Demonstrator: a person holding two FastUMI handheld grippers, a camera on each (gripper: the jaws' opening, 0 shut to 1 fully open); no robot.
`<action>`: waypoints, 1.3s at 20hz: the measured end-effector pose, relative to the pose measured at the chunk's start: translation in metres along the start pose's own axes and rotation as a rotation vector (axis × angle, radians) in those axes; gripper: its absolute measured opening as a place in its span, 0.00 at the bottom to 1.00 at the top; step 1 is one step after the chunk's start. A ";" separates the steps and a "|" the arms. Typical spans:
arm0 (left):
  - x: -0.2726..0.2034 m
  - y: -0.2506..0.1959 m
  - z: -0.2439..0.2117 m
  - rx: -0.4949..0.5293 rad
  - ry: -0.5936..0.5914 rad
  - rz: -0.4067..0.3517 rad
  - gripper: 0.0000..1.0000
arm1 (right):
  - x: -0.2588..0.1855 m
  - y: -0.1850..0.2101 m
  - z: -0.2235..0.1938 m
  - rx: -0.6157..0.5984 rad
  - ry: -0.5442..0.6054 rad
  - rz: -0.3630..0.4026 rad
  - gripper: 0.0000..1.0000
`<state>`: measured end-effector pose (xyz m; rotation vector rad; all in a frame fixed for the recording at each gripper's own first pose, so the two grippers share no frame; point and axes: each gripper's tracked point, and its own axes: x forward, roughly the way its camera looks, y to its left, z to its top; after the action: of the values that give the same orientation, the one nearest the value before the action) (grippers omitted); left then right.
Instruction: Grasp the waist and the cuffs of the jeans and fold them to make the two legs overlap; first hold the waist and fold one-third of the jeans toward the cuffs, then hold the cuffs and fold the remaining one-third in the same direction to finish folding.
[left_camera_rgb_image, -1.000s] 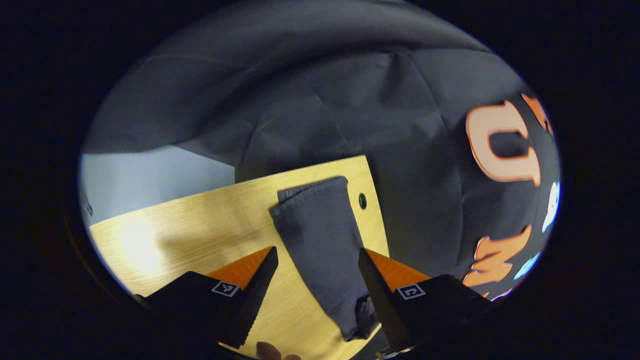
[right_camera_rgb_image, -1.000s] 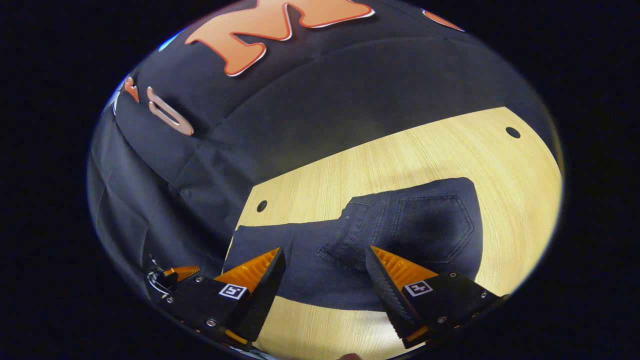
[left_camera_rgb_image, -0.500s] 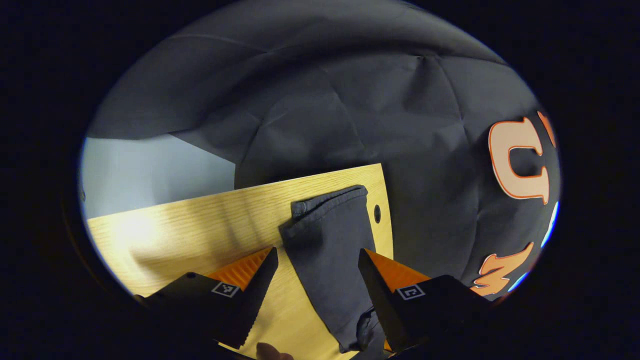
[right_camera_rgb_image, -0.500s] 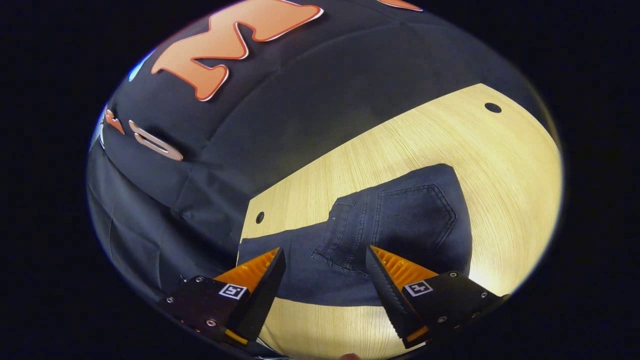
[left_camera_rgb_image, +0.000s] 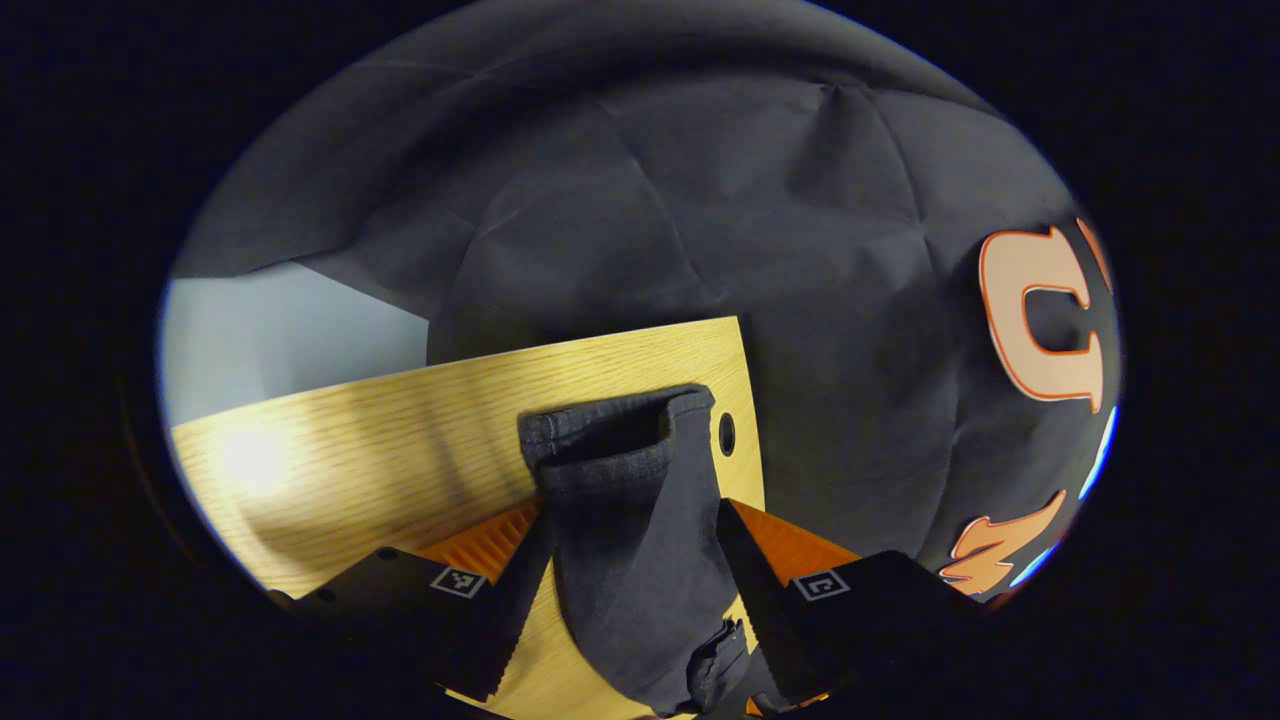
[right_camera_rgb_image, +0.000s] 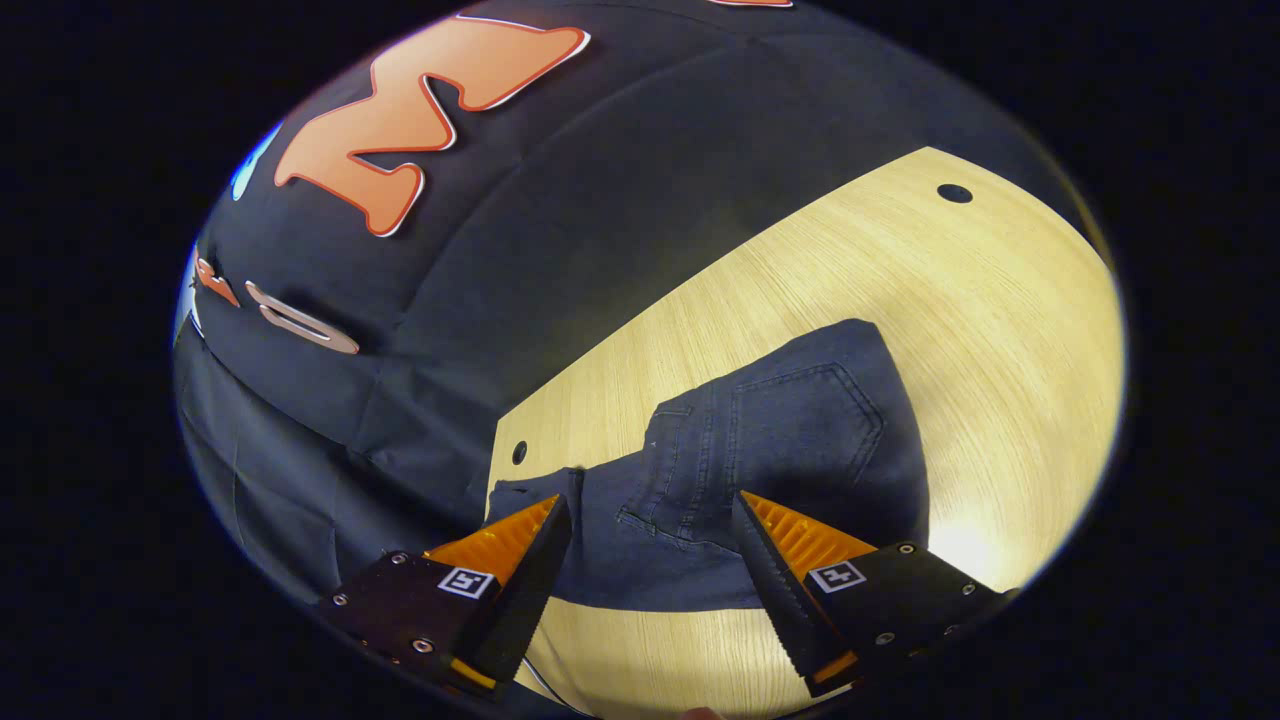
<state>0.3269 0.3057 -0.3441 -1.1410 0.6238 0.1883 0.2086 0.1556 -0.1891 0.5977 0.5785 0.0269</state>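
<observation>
The dark blue jeans (right_camera_rgb_image: 790, 440) lie on the light wooden table (right_camera_rgb_image: 1000, 330), with the waist part and its back pocket folded over the legs. My right gripper (right_camera_rgb_image: 650, 505) hovers open just above the near edge of that fold, touching nothing. In the left gripper view, the doubled leg end (left_camera_rgb_image: 640, 540) runs up between the fingers of my left gripper (left_camera_rgb_image: 632, 508). Its cuff (left_camera_rgb_image: 610, 430) gapes open just ahead of the tips. The left jaws stand wide apart with the cloth lying between them, not pinched.
The table's end edge and a round hole (left_camera_rgb_image: 727, 433) sit right beside the cuff. Two more holes (right_camera_rgb_image: 519, 452) (right_camera_rgb_image: 953, 192) mark the table's far edge. A pale grey surface (left_camera_rgb_image: 290, 330) lies beyond the table at the left.
My left gripper has moved in over the leg end, and the cloth now fills the gap between its fingers with the cuff gaping open. The right gripper view has shifted slightly; its fingers remain apart.
</observation>
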 end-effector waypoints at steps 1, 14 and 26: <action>0.011 -0.004 -0.003 0.014 0.006 0.021 0.95 | -0.005 -0.001 0.000 0.008 -0.005 0.001 0.99; -0.011 -0.061 -0.009 0.121 -0.016 -0.079 0.01 | -0.037 -0.015 0.010 0.031 -0.059 0.011 0.99; -0.114 -0.218 -0.115 0.478 -0.041 -0.233 0.01 | -0.096 -0.017 0.076 -0.023 -0.228 0.086 0.98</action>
<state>0.2885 0.1303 -0.1400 -0.7360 0.4612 -0.1325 0.1651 0.0842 -0.0984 0.5939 0.3311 0.0460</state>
